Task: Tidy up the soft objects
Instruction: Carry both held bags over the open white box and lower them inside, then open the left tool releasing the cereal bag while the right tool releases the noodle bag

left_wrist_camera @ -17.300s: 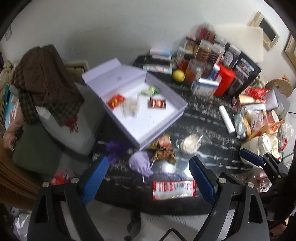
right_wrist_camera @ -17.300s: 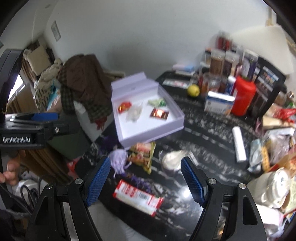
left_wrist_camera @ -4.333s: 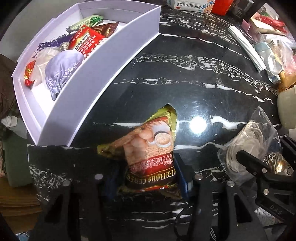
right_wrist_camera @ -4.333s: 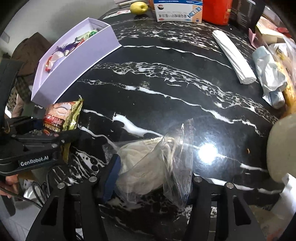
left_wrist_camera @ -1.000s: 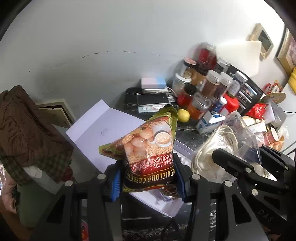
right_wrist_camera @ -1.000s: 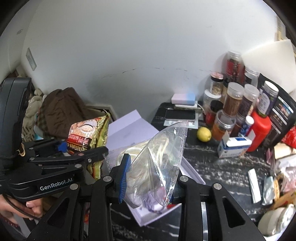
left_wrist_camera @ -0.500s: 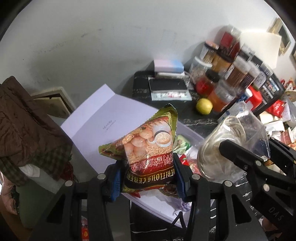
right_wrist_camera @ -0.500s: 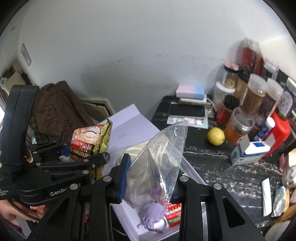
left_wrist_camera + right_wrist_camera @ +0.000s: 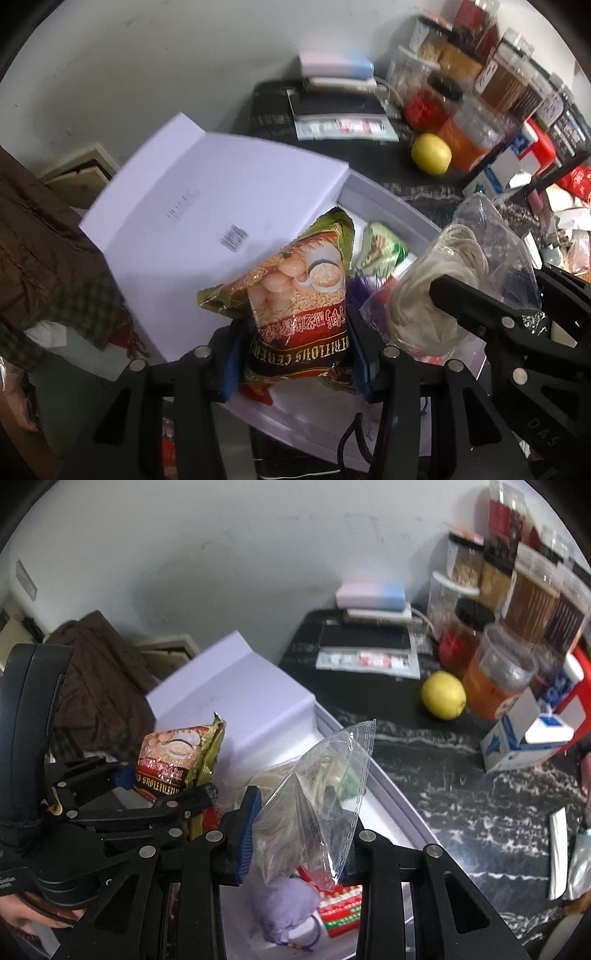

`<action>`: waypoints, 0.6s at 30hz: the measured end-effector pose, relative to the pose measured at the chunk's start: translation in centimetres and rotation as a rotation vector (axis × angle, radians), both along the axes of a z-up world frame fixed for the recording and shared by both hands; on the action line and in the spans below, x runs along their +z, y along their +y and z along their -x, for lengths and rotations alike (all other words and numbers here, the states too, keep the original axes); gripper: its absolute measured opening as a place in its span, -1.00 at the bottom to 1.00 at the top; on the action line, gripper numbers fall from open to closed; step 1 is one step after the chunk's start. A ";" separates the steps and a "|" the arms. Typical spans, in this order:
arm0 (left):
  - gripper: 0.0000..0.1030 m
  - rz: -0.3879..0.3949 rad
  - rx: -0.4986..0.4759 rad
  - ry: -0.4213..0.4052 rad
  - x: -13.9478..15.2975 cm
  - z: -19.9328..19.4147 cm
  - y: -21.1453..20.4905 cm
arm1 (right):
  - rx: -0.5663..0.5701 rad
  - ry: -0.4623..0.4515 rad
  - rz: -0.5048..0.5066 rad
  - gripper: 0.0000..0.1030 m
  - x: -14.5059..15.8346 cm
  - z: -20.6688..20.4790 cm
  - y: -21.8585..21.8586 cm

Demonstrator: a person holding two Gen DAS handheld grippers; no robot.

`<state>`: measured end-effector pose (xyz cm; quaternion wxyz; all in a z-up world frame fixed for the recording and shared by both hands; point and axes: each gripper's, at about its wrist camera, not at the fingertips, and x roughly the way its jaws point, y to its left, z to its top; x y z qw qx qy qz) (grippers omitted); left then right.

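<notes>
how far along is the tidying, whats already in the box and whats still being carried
Partly done. Already in the lavender box: a purple pouch, a red-and-white packet and a green packet. In hand: the left gripper is shut on the cereal bag, and the right gripper on the clear bag of pale cord, both above the box. Left: releasing both inside.
</notes>
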<state>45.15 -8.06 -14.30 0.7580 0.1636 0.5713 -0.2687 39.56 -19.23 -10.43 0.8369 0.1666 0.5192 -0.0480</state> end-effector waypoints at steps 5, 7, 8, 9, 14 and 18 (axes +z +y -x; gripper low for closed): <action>-0.08 -0.026 -0.023 0.033 -2.5 0.8 -0.8 | 0.009 0.052 -0.002 -0.36 -2.4 0.3 -0.4; -0.08 -0.040 -0.030 0.044 -3.5 1.1 -1.1 | 0.016 0.069 0.002 -0.36 -3.2 0.4 -0.5; -0.08 -0.044 -0.033 0.037 -3.8 1.2 -1.3 | 0.019 0.078 0.003 -0.36 -3.6 0.5 -0.6; -0.08 -0.049 -0.037 0.029 -3.9 1.3 -1.3 | 0.022 0.086 0.004 -0.36 -3.9 0.5 -0.7; -0.08 -0.060 -0.030 0.052 -4.6 0.9 -1.4 | 0.032 0.126 0.009 -0.34 -5.5 0.4 -1.0; -0.08 -0.066 -0.025 0.054 -4.6 1.1 -1.5 | 0.025 0.129 0.005 -0.28 -6.0 0.4 -1.3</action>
